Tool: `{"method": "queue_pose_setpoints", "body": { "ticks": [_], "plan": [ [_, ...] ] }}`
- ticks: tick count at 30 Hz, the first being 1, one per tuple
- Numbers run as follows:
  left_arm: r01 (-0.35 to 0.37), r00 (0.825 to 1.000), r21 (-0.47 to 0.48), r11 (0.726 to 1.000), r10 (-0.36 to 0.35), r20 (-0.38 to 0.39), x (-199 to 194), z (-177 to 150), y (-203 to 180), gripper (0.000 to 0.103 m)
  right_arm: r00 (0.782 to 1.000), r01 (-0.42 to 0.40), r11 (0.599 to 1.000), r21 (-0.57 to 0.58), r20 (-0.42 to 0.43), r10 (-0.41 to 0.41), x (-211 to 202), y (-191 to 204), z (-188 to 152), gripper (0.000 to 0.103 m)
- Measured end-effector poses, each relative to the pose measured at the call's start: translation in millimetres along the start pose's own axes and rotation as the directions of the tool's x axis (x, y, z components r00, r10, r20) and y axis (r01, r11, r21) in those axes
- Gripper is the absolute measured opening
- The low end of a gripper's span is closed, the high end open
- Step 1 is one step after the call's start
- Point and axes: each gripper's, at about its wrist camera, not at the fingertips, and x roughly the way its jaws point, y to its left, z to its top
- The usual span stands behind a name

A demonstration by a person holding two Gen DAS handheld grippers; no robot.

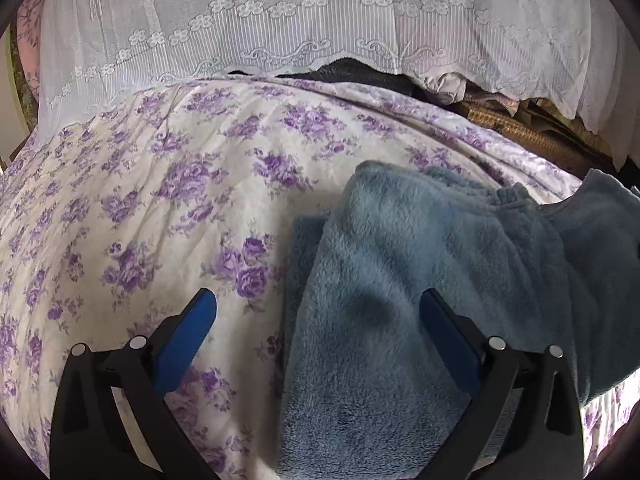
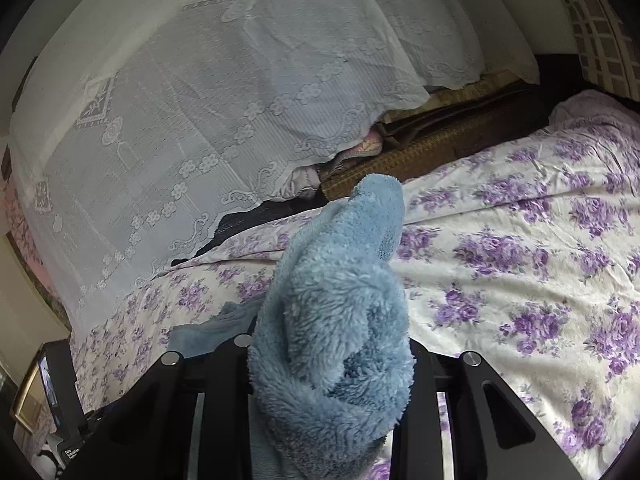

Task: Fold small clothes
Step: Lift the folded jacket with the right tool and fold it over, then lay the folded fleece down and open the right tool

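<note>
Fleece (image 1: 400, 280), blue and thick, lies on the flowered bedspread (image 1: 160, 208) partly folded already, a doubled slab with one loose part trailing off to the right edge of my left view. Its long axis there runs from just under my left tongs up and away toward the lace curtain (image 1: 280, 20), with the rounded folded end pointing at the curtain.

My right tongs (image 2: 332, 360) are nearly closed on a bunched end of the same garment (image 2: 336, 320); the pile swells out over the fingers and hides the pads, and its tip stands up ahead of me, clear of the bed. My left tongs (image 1: 320, 312) stand wide with nothing in them, one finger over bare bedspread, the other over the fleece; whether they touch the cloth I cannot tell.

To do this fold well, I judge I should carry the raised end across and lay it square on the slab, edges matched, keeping the grip firm because the plush is bulky and slips. My left should come down to pin the lower layers so they do not drag.
</note>
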Motion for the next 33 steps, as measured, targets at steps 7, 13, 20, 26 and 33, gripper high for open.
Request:
{"method": "queue_pose_setpoints", "body": {
  "ticks": [7,13,20,26,33],
  "plan": [
    [0.076,0.997,-0.019,0.997,-0.076,-0.002,3.3,27.3,-5.1,0.099,1.0,-0.023,0.996,-0.091,0.001,0.024,-5.5,40.0,-5.0,0.03],
    [0.061,0.998,0.044,0.997,-0.061,0.001,21.3,57.7,-25.0,0.099,0.999,-0.044,0.987,-0.154,-0.003,0.044,-2.8,69.8,-8.2,0.03],
    [0.088,0.996,0.112,0.99,-0.084,-0.037,48.4,61.3,-41.4,0.099,0.998,-0.061,0.958,-0.279,-0.018,0.059,4.5,112.2,-29.8,0.03],
    [0.135,0.991,0.01,0.991,-0.135,0.004,44.1,72.2,-7.6,0.099,0.996,-0.084,0.932,-0.352,-0.033,0.078,7.6,148.8,-44.1,0.03],
    [0.124,0.992,-0.09,0.988,-0.123,0.016,48.4,80.2,40.2,0.099,0.993,-0.112,0.897,-0.428,-0.069,0.091,23.2,183.4,-63.1,0.03]
  ]
}}
